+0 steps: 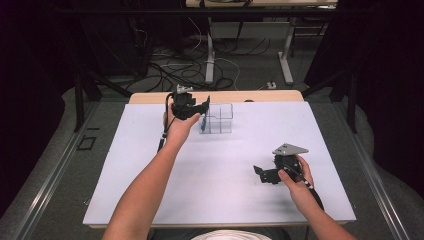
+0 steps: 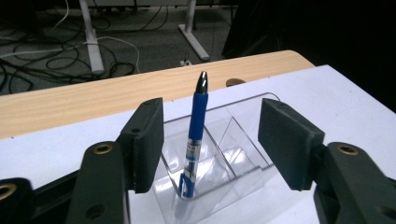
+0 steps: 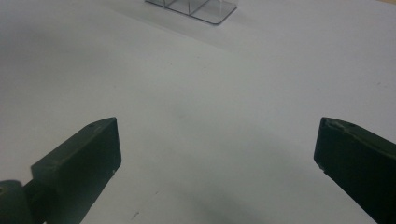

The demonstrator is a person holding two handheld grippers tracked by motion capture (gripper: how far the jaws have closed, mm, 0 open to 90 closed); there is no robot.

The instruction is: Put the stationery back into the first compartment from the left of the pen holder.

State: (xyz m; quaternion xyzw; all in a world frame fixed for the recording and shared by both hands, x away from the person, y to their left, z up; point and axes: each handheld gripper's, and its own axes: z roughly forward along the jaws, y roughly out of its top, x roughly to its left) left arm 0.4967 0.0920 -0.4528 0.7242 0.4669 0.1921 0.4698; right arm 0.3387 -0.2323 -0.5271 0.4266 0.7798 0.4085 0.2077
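The left gripper [image 2: 210,140] fingers [image 2: 144,140], spread apart at either side of the blue ballpoint pen [image 2: 195,135] standing in the clear plastic divided organizer [image 1: 216,118] at the table's [image 1: 150,190] 12 o'clock, indicate placement complete and withdrawal pending, while the right gripper [image 1: 260,172] rests open at 4 o'clock.

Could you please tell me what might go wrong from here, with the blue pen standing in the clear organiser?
1. The blue pen leans tilted in a corner of the clear plastic organiser; it could tip or shift.
2. The open left tool flanks the pen, so a careless withdrawal might knock it or drag the light organiser across the white table.
3. The right tool rests open far off, no help steadying.
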